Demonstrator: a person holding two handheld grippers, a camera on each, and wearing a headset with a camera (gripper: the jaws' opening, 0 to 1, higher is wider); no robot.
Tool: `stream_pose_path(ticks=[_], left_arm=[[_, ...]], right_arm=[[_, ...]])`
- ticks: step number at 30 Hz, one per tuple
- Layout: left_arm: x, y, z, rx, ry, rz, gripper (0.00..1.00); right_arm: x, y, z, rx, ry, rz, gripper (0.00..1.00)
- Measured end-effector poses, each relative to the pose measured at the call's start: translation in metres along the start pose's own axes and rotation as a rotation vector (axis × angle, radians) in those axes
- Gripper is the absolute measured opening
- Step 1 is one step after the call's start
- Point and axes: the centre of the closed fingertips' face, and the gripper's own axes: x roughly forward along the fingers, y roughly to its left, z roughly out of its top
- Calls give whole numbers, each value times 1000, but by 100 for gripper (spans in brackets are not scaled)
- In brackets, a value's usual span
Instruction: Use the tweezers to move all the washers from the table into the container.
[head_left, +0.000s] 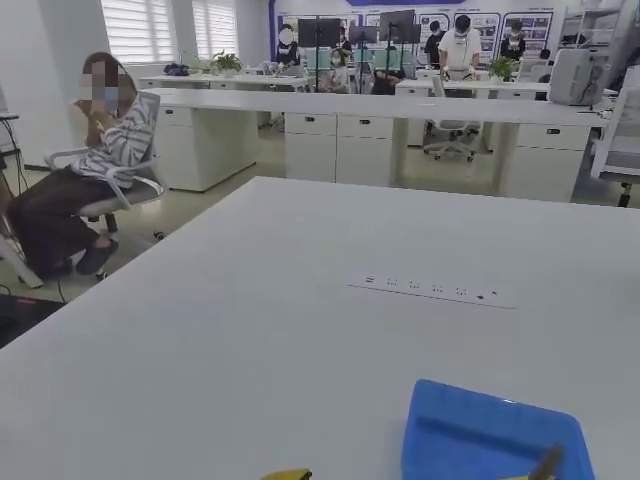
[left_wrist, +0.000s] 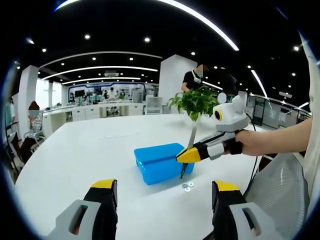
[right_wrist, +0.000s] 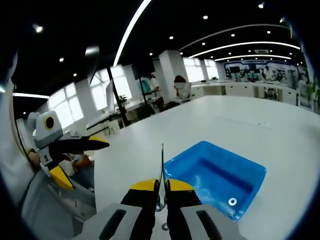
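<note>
A blue container (head_left: 495, 435) sits on the white table (head_left: 250, 330) near its front edge. In the right gripper view my right gripper (right_wrist: 161, 185) is shut on thin metal tweezers (right_wrist: 162, 162) that point up beside the blue container (right_wrist: 215, 177). One washer (right_wrist: 232, 201) lies inside it. In the left gripper view the right gripper (left_wrist: 182, 156) holds the tweezers (left_wrist: 189, 142) tip-down over two or three washers (left_wrist: 188, 186) lying on the table by the blue container (left_wrist: 162, 162). My left gripper (left_wrist: 165, 185) is open and holds nothing; it also shows as the left gripper (right_wrist: 87, 165).
A socket strip (head_left: 432, 290) is set into the table's middle. A potted plant (left_wrist: 195, 102) stands behind the container. A person sits on a chair (head_left: 100, 150) to the left. A grey mesh chair (left_wrist: 280, 180) is at the table's side. Desks and people fill the back.
</note>
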Motion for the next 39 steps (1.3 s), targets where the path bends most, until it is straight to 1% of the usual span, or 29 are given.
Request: stream_pose_path(ticks=[3,4,6,15,19,23,25,26,27,31,35,39], left_arm=[[0,0,0,0,-1,0,78],[0,0,0,0,0,0,78],[0,0,0,-1,-1,-1,78],[-1,0,0,-2,0,-1,78],[-1,0,-1,-1,1,-2,78],[-1,0,-1,-1,2,-2,78],[-1,0,-1,-4,2,-3,78],[-1,0,0,-4,-1,-1,78],[-1,0,0,-4,-1,-1,78],[-1,0,0,-6,-1,-3,78],[-1,0,0,-4,1,-5,78],[-1,0,0,-7,0,-5,78]], right_arm=[[-3,-5,10,-1,-23,-4,3],[-3,-3,14,0,-29,-6,3],[-4,-5,19,-1,-39,-10,3],[-12,-20,35,16,-86,-30,3],[-13,-28,43,34,-109,-43,3],[-15,-40,48,54,-125,-64,3],[-14,-48,48,72,-129,-78,3],[-14,-50,48,77,-129,-81,3],[-14,-55,47,100,-126,-90,3],[-12,-70,42,146,-117,-118,3],[-10,-80,37,160,-100,-137,3],[-6,-87,31,172,-80,-148,3]])
